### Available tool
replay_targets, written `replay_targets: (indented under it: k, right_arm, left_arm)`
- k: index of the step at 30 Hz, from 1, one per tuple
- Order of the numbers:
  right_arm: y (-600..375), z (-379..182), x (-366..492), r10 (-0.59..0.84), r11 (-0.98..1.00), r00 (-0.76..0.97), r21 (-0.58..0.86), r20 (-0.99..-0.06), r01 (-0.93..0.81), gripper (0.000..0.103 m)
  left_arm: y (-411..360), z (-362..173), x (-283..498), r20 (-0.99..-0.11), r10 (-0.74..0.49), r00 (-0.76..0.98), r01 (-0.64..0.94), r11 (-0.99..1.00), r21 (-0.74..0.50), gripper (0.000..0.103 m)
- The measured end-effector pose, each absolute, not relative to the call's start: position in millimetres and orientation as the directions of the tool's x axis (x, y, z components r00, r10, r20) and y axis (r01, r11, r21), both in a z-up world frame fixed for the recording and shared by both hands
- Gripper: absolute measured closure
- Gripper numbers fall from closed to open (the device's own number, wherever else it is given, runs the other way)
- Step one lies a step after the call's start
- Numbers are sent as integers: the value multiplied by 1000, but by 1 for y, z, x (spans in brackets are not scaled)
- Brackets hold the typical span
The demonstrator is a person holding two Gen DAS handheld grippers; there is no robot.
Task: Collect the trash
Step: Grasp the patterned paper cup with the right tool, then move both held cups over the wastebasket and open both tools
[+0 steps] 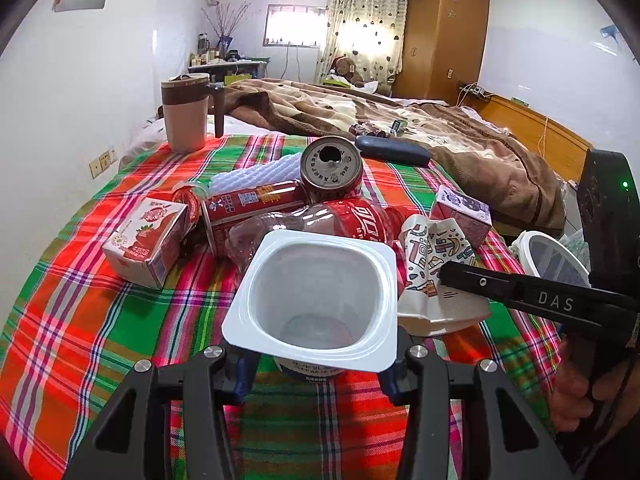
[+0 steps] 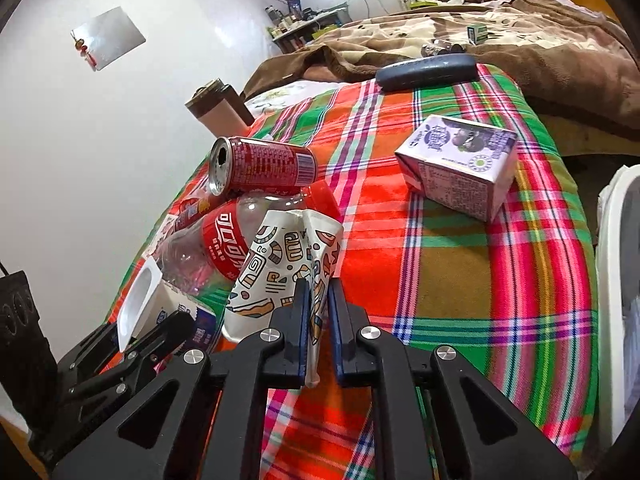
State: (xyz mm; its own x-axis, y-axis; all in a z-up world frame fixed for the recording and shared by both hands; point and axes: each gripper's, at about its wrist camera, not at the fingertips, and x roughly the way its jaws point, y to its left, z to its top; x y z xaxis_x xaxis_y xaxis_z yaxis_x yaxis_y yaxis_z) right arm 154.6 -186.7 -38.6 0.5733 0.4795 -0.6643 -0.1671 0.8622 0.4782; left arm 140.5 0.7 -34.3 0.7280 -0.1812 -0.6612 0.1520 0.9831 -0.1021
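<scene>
Both hands are at the pick-up step of collecting the trash from the plaid cloth (image 2: 460, 264). The left gripper (image 1: 318, 364) holds the white yogurt cup (image 1: 316, 300) between its jaws, which press on the cup's sides under the rim; the cup stands upright at the near edge of the pile. The right gripper (image 2: 319, 308) has its jaws pressed nearly together on the wall of the crushed paper cup (image 2: 280, 276), which lies just beside the yogurt cup and leans against the clear cola bottle (image 2: 212, 248). A red can (image 2: 260, 166) rests on top of this bottle, so it seems that pulling the paper cup sideways could disturb the pile. A white bin (image 1: 552, 256) shows at the right side, beyond the cloth's edge. The next move probably calls for lifting both cups straight up, then carrying them over to this bin and opening the jaws above it. The purple carton (image 2: 460, 164) and the red carton (image 1: 146, 240) are not yet collected
</scene>
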Motion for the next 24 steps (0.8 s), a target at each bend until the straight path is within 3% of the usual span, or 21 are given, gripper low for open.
replay_targets:
  k: [24]
  right_arm:
    - [-252, -13, 115, 430, 860, 673, 499, -602, -104, 94]
  left_arm:
    - [-53, 4, 115, -614, -221, 758, 255, 966, -33, 55]
